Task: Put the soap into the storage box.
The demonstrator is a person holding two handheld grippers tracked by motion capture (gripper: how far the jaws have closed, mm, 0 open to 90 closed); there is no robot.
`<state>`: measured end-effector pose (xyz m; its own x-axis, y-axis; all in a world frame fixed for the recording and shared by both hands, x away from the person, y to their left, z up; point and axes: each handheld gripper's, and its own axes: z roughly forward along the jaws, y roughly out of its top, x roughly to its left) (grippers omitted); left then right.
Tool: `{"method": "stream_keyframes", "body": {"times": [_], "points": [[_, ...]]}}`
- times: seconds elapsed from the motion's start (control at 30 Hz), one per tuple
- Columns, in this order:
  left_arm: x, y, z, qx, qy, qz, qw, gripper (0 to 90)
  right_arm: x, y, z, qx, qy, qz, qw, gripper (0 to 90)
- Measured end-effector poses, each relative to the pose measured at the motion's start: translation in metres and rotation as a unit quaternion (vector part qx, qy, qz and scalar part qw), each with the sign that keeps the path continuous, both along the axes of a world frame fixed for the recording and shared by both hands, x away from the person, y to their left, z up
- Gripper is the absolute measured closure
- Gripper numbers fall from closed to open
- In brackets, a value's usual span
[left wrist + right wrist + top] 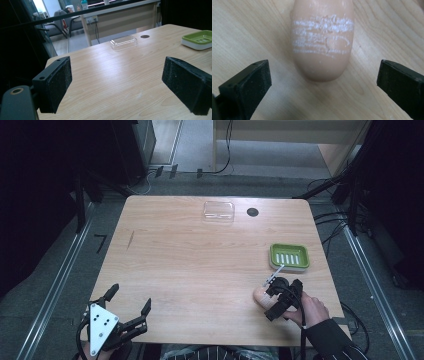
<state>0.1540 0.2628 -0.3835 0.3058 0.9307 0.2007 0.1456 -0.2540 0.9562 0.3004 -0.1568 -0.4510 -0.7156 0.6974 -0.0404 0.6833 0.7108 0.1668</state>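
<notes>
The pale peach oval soap bar (323, 40) lies on the tabletop (200, 260) near its front right corner, directly ahead of the right claw (324, 82). Its long axis runs away from the claw, between jaws spread wide and empty. The left claw (131, 309), at the front left corner, is well apart, likewise wide and empty.

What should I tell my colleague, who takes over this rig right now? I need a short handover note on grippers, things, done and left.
Right gripper: open, jaws set wide either side of the peach-coloured soap bar, not touching it. The soap lies flat on the table, near the right front edge.
Left gripper: open, holding nothing, at the front left corner.
Green soap dish: on the table just beyond the soap, nothing in it.
Clear plastic lid: far side of the table.
Done: the right gripper is lined up on the soap.
Left, probably: close on the soap, lift it and set it in the dish.
</notes>
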Motion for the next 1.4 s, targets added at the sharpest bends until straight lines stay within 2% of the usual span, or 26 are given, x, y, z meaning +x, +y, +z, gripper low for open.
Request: {"method": "stream_keyframes", "body": {"times": [0.13, 0.23, 0.9, 1.13, 1.2, 1.27, 1.4], "points": [[0.000, 0.000, 0.000, 0.005, 0.001, -0.001, 1.0000, 9.6, 0.005, 0.003, -0.001, 0.001, 0.003, 0.000, 1.0000, 0.0], [0.000, 0.001, 0.000, -0.001, 0.001, 0.002, 1.0000, 9.6, 0.008, 0.005, -0.001, 0.001, 0.004, 0.001, 1.0000, 0.0], [0.000, 0.001, 0.000, 0.004, -0.001, -0.001, 1.0000, 9.6, 0.028, 0.018, -0.006, 0.000, 0.014, 0.005, 0.9999, 0.0], [-0.001, 0.001, 0.000, 0.003, -0.001, -0.001, 1.0000, 9.6, 0.034, 0.024, -0.011, -0.004, 0.022, 0.008, 0.9997, 0.0], [0.000, 0.001, -0.001, 0.004, 0.000, -0.001, 1.0000, 9.6, 0.036, 0.024, -0.012, -0.007, 0.031, 0.009, 0.9995, 0.0], [-0.001, 0.002, -0.001, 0.001, 0.000, 0.001, 1.0000, 9.6, 0.037, 0.024, -0.013, -0.004, 0.037, 0.009, 0.9993, 2.1], [-0.001, 0.001, 0.000, 0.000, -0.001, 0.000, 1.0000, 9.6, 0.035, 0.024, -0.013, 0.000, 0.042, 0.011, 0.9991, 12.6]]}}
